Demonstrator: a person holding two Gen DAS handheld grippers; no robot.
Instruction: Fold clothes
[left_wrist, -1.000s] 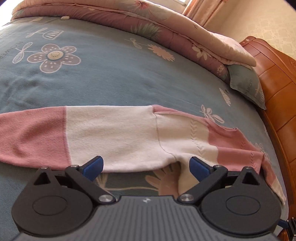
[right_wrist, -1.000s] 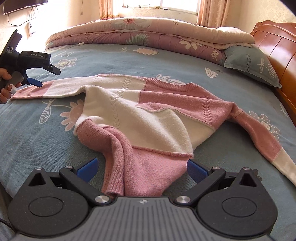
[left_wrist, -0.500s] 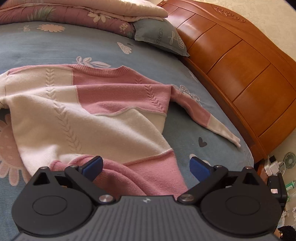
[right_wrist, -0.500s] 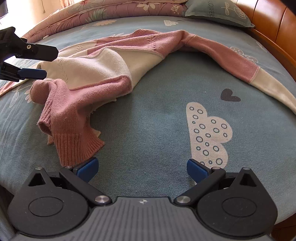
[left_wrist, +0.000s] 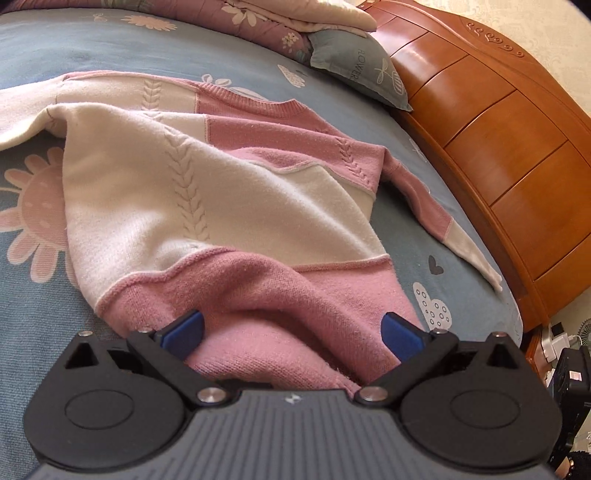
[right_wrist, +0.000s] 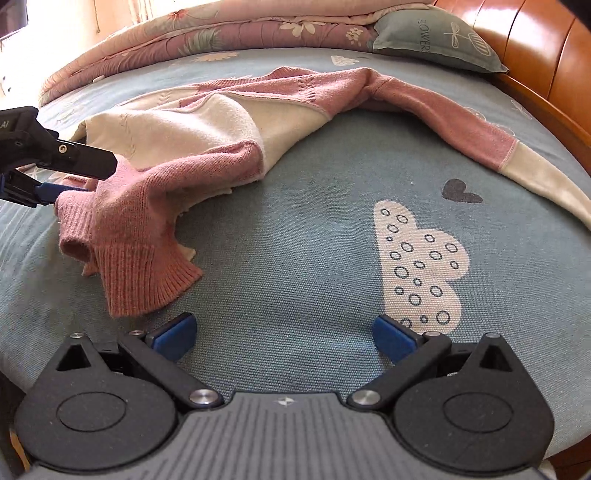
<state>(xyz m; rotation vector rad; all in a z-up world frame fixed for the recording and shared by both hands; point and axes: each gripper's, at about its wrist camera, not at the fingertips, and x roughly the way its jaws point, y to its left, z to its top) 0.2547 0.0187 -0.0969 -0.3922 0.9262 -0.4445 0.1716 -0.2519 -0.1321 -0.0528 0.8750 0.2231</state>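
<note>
The right gripper (right_wrist: 282, 334) hangs low over the bedsheet (right_wrist: 314, 221) with its blue-tipped fingers spread wide and nothing between them; bare blue cloth and a white spotted cloud print (right_wrist: 417, 266) lie just ahead of it. To its left, the ribbed pink hem of the sweater (right_wrist: 207, 147) sits bunched up in a heap on the sheet. The left gripper (left_wrist: 291, 330) is also spread wide, with the rumpled pink bottom edge of the sweater (left_wrist: 207, 206) lying between its fingers, though they are not clamped on it. From the right wrist view that same gripper (right_wrist: 74, 177) reaches in from the left, its upper and lower fingers above and below the pink fold. Further on, the sweater's cream and pink body lies crumpled across the middle of the bed, and one sleeve (right_wrist: 480, 144) stretches out to the right, pink with a cream cuff. Beyond it a grey-blue pillow (right_wrist: 432, 37) rests against the wooden headboard (left_wrist: 498, 147), next to a folded floral quilt (right_wrist: 221, 33).
</note>
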